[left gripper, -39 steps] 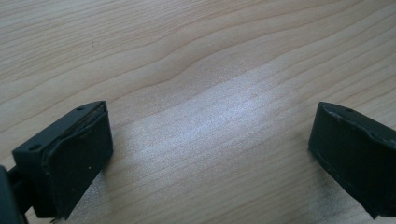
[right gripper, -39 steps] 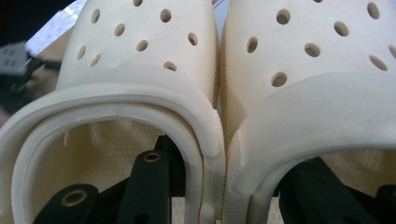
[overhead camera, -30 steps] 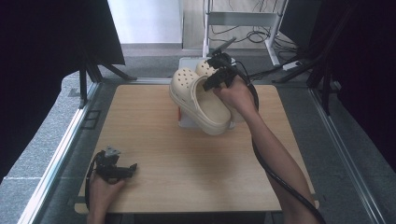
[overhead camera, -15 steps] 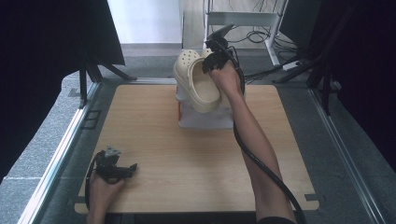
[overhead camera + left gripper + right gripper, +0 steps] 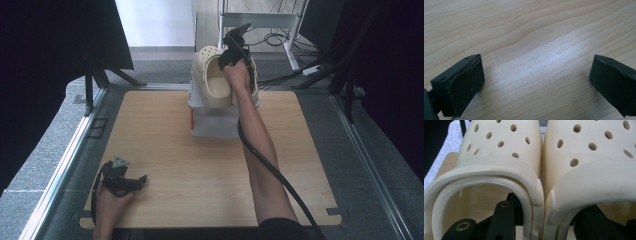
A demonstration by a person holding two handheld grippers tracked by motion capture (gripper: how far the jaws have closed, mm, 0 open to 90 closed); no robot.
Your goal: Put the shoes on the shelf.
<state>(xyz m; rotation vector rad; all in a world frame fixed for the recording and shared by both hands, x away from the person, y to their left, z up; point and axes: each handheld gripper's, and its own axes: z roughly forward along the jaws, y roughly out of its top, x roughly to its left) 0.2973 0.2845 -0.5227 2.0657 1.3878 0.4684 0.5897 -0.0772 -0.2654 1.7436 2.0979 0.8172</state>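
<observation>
Right, my right fingers (image 5: 231, 56) are clamped on the pair of clogs (image 5: 215, 80), one finger inside each shoe so the two inner walls are pinched together and both lift as one. In the right gripper view the clogs (image 5: 541, 170) sit side by side, touching along their length, with my fingers (image 5: 501, 217) tucked in at the heel openings. I'm holding them over the white box (image 5: 215, 120) at the far edge of the counter (image 5: 150, 150), heels toward me; I'd judge the box is where they go. My right arm is stretched well forward, wrist angled down. My left fingers (image 5: 137, 181) rest wide apart and empty on the near left corner, out of the way.
</observation>
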